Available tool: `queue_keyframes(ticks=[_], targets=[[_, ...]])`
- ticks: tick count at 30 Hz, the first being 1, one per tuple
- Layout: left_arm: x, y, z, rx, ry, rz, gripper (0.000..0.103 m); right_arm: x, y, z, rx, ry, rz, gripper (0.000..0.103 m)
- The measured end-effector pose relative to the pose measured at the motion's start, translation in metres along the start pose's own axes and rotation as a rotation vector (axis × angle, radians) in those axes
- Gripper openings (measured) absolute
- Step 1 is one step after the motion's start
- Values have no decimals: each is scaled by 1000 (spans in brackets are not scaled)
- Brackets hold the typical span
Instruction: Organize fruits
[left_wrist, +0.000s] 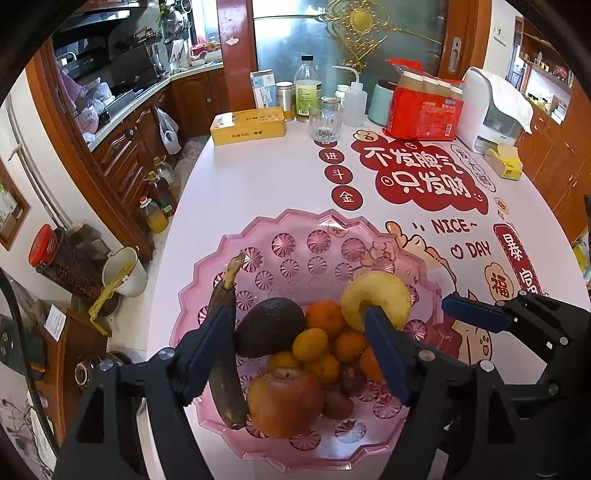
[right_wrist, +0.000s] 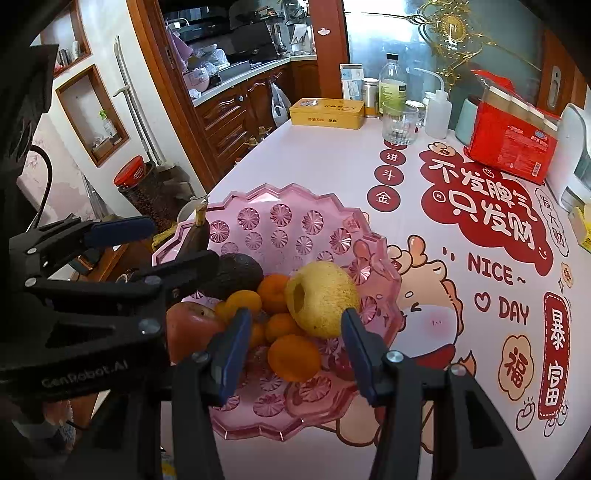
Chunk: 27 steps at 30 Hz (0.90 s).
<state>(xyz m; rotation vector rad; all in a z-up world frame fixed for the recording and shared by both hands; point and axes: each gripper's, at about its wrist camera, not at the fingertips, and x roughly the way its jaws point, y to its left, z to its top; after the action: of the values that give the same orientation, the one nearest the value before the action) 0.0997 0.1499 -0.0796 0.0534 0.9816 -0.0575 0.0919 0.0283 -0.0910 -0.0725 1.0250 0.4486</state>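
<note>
A pink plastic bowl (left_wrist: 295, 236) (right_wrist: 280, 206) on the table holds a dark banana (left_wrist: 225, 354), an avocado (left_wrist: 269, 325) (right_wrist: 236, 275), a red apple (left_wrist: 284, 402) (right_wrist: 188, 328), several small oranges (left_wrist: 321, 332) (right_wrist: 293, 356) and a yellow pear (left_wrist: 376, 299) (right_wrist: 323, 304). My left gripper (left_wrist: 297, 325) is open over the fruit, one finger by the banana, the other by the pear. My right gripper (right_wrist: 295, 325) is open and empty above the oranges beside the pear. The right gripper's fingers (left_wrist: 476, 312) show at the bowl's right.
The table has a pink cloth with red prints (left_wrist: 421, 173). At its far end stand a yellow tin (left_wrist: 247, 127), a glass (left_wrist: 325, 120), bottles (left_wrist: 308, 88), a red package (left_wrist: 424, 107) and a white appliance (left_wrist: 491, 110). Floor jars and bottles sit left of the table edge.
</note>
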Motion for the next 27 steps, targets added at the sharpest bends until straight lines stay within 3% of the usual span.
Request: queue_keyframes(ticks=[7,12,20,27], targets=[[-6,-7,-4,9,-15,-28,85,-8,-2,-9,28,-8,-23,51],[-8,-19,-8,17,-18,-61,86,-16,-7,-21,59,-5,-53,51],[-10,-53,-17,55,13,-97,86,-31,-32,-43,132,14,-89,51],[-27,-75,-12,30,1,-95,92,-62,-63,-52,182,-13,-127,56]])
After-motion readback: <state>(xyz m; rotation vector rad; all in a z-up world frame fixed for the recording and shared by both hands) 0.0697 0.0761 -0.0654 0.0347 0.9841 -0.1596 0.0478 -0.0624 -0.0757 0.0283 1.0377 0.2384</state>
